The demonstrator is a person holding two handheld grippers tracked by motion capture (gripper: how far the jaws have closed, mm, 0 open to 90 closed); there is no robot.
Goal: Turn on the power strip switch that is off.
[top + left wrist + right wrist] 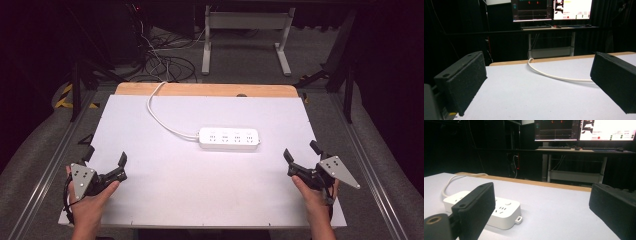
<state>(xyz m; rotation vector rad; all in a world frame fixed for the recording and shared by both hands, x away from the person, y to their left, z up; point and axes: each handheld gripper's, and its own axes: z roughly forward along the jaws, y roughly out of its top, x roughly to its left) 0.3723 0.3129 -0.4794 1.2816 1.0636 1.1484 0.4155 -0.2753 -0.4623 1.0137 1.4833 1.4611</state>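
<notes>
Power strip [229, 138] lies mid-frame on the white table [175, 190], its cord [159, 112] running off the far edge, plug hidden. Left tongs [106, 160] and right tongs [301, 152] spread wide, holding nothing, at the lower corners.

A white board [200, 195] covers the table. A wood strip [210, 90] runs along the board's far edge. Beyond that edge, on the grey floor, stands a desk [245, 22] with white legs. To the left of those legs, still past the board, dark cables [167, 62] lie in loops. Yellow-black tape [64, 96] marks the floor off the board's far left corner. A metal rail [45, 170] runs along the board's left side and another rail [372, 172] along its right. On the desk, high above the board's far edge, two monitors glow: a dark screen [531, 10] with graphs and a bright screen [571, 8] beside it. A keyboard [536, 27] lies under them.
</notes>
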